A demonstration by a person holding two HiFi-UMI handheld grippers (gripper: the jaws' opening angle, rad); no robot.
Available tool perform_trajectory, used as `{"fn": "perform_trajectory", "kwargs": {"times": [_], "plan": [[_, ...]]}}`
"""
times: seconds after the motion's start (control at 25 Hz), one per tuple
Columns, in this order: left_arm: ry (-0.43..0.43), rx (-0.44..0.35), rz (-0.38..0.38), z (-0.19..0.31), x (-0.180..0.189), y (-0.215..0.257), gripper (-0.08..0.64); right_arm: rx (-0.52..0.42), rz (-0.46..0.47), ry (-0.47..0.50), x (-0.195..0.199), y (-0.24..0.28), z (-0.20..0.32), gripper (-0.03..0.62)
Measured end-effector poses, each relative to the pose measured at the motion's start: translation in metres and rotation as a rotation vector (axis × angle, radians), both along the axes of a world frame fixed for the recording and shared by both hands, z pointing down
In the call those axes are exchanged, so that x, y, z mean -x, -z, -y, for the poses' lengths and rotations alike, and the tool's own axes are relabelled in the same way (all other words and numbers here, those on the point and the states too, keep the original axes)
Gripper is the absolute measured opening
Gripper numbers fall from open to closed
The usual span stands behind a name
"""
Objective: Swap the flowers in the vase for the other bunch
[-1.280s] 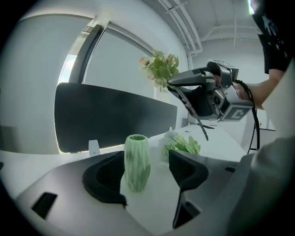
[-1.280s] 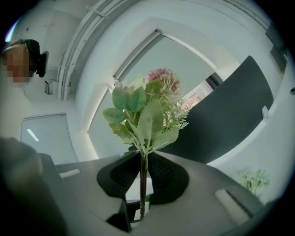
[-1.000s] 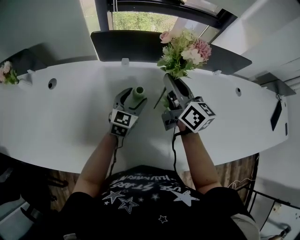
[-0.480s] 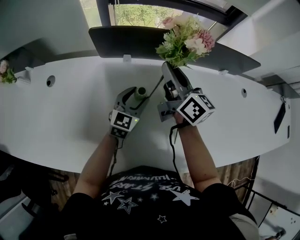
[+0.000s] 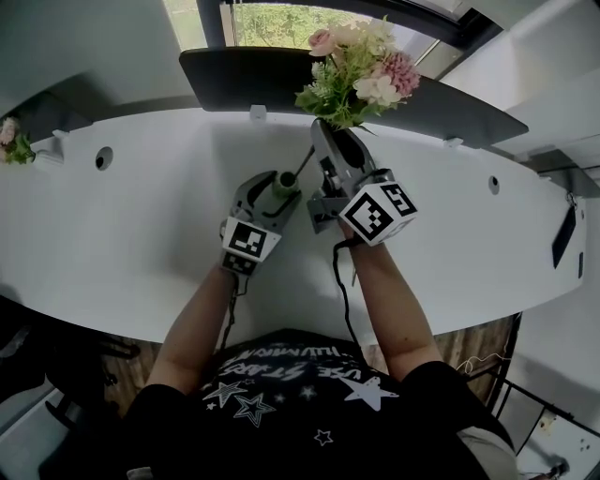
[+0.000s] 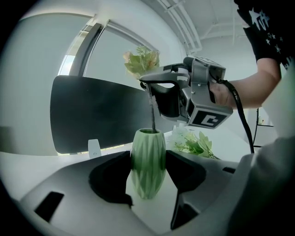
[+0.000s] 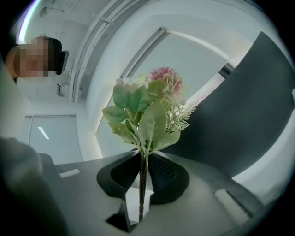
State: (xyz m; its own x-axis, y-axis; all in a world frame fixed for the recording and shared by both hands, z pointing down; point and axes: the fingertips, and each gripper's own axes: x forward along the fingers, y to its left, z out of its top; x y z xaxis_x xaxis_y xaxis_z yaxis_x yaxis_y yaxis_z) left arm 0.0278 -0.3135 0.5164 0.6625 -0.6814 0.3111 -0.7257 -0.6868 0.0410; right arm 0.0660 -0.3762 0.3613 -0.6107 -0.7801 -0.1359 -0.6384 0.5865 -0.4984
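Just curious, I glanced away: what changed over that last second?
The right gripper carried its bunch leftward; the stem now dips into the vase. The left gripper has just been closing its jaws on the vase between them. Vase stayed put; right grip unchanged.

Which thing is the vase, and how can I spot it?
Find the long white table under the window. Near its middle, the left gripper, whose jaws have just been closing, grips the vase. It is small, pale green and ribbed, with one thin stem poking into its top.
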Motion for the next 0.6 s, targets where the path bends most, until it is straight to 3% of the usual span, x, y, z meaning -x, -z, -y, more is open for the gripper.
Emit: {"fn": "perform_trajectory", "kwargs": {"times": [0.32, 0.6], "plan": [[0.002, -0.005, 0.000, -0.002, 0.006, -0.006, 0.249, 0.042, -0.136, 0.203, 0.038, -0.047, -0.032, 0.054], [0.003, -0.003, 0.002, -0.002, 0.006, -0.006, 0.249, 0.043, -0.294, 0.226, 0.045, -0.074, -0.047, 0.057]]}}
